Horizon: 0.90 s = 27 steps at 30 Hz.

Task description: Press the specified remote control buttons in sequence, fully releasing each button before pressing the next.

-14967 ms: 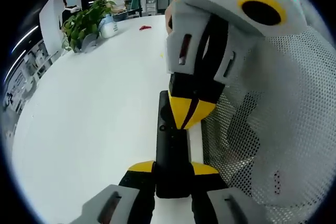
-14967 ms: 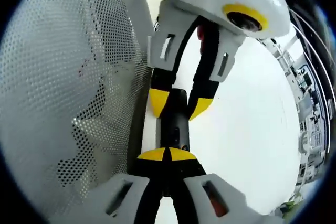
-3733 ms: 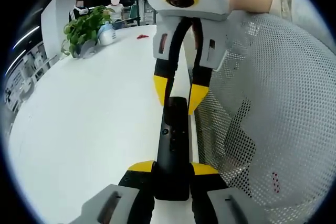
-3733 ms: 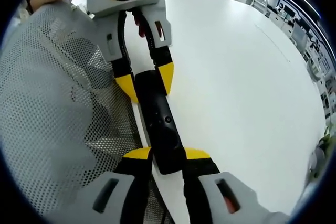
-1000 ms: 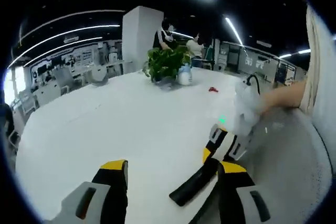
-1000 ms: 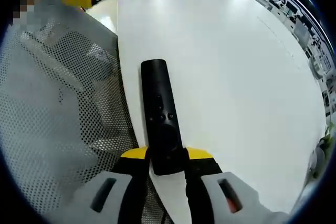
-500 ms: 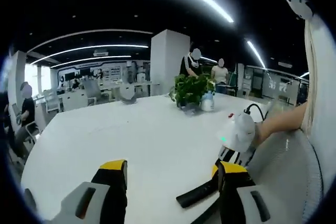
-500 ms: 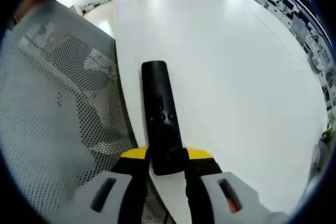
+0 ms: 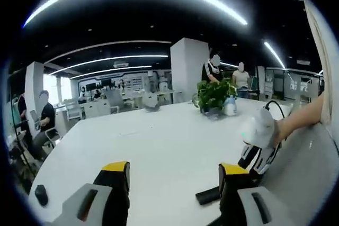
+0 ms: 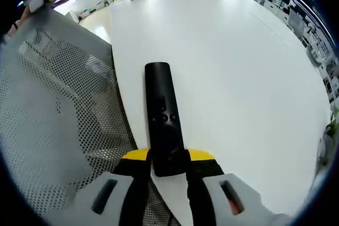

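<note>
Left gripper view looks level across the white table, with my left gripper lifted off the work and its jaws spread wide with nothing between them. Further right in that view the far end of the black remote control pokes out beside my right-hand jaw, and beyond it sits my right gripper.

In the right gripper view, the mesh chair back fills the left side. The remote lies flat along the table's near edge, buttons up, and my right gripper is clamped on its near end. I judge I hold it this way to pin it steady and keep its button face open and in sight. With my left raised clear, no button appears pressed.
</note>
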{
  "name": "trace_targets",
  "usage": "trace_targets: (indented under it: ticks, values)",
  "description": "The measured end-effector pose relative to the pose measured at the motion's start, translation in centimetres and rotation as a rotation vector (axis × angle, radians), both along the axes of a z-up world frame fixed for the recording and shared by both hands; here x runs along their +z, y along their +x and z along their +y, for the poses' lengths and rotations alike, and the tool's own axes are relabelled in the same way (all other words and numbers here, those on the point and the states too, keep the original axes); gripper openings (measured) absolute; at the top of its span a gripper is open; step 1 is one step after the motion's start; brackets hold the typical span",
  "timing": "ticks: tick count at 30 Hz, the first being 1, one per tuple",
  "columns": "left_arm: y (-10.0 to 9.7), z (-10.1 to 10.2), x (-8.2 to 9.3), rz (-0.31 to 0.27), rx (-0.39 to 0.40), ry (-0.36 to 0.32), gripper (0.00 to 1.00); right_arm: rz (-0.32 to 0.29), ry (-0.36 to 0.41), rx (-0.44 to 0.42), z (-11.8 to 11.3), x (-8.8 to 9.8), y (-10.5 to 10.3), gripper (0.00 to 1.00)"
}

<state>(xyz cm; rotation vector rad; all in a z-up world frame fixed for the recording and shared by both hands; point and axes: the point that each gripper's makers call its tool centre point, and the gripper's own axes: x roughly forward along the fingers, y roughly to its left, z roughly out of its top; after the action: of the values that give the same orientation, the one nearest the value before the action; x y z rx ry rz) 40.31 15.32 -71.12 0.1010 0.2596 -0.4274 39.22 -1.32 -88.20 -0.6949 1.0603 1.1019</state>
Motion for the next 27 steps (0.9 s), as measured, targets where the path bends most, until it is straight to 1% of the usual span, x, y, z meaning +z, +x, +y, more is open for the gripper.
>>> trace_targets:
  ticks: [3,6,8,9,10,11,12,15,22,27]
  values:
    - [0.1,0.3,-0.1,0.004,0.019,0.013,0.71,-0.014,0.000,-0.001,0.0,0.0,0.1,0.25]
    - [0.2,0.4,0.2,-0.012,0.022,0.006,0.71,-0.006,0.017,-0.021,0.0,0.0,0.4,0.25]
    - [0.0,0.2,0.4,-0.029,0.007,0.000,0.70,-0.004,0.019,-0.024,0.1,0.0,0.5,0.25]
    - [-0.1,0.1,0.5,-0.038,-0.006,-0.002,0.69,-0.010,0.012,-0.020,0.2,0.0,0.6,0.25]
    - [0.0,0.1,0.5,-0.038,-0.004,0.001,0.68,-0.016,0.001,-0.008,0.2,0.0,0.7,0.25]
    - [0.0,0.2,0.5,-0.041,0.000,0.004,0.68,-0.028,-0.016,0.024,0.2,0.0,0.8,0.25]
    - [0.0,0.3,0.5,-0.042,0.002,0.001,0.68,-0.029,-0.020,0.030,0.2,-0.1,0.9,0.25]
    - [0.1,0.4,0.6,-0.046,0.009,-0.013,0.68,-0.013,-0.015,0.036,0.2,0.0,1.2,0.25]
    - [0.1,0.6,0.6,-0.053,0.022,0.001,0.68,0.036,0.035,0.023,0.2,0.2,1.7,0.25]
    - [0.1,0.6,0.5,-0.052,0.020,0.007,0.68,0.048,0.027,0.015,0.4,0.2,2.7,0.25]
